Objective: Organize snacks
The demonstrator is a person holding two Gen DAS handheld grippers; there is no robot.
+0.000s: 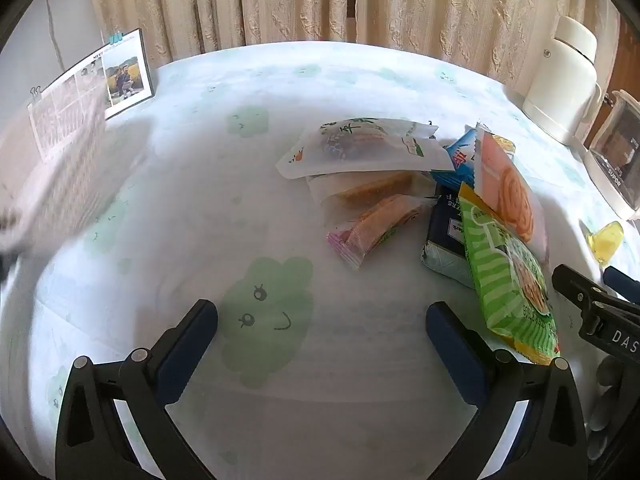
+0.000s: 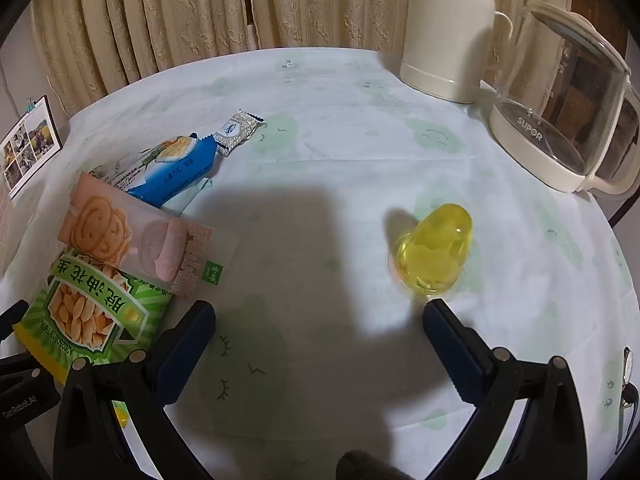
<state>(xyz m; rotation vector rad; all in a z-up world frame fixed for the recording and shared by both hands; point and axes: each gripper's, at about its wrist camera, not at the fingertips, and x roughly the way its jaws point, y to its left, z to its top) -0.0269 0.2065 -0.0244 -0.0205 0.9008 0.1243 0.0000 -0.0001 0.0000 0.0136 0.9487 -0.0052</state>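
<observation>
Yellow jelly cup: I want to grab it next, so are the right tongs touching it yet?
Cannot tell. In the right wrist view the yellow jelly cup sits just beyond the open right tongs; its rim meets one fingertip with no visible gap, but contact is unclear.

Nine snack packets (image 1: 366, 150) – one jelly cup (image 2: 434, 254), one flask (image 2: 448, 28), one kettle (image 2: 568, 120), one calendar (image 1: 90, 84).

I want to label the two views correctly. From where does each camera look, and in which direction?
Left wrist: sits behind the open left gripper, facing the snack pile and beige curtain; the right gripper shows at the right edge.
Right wrist: sits behind the open right gripper, facing the yellow jelly cup and cream jug.
Shared: green striped peanut packet, jelly cup, jug.
</observation>
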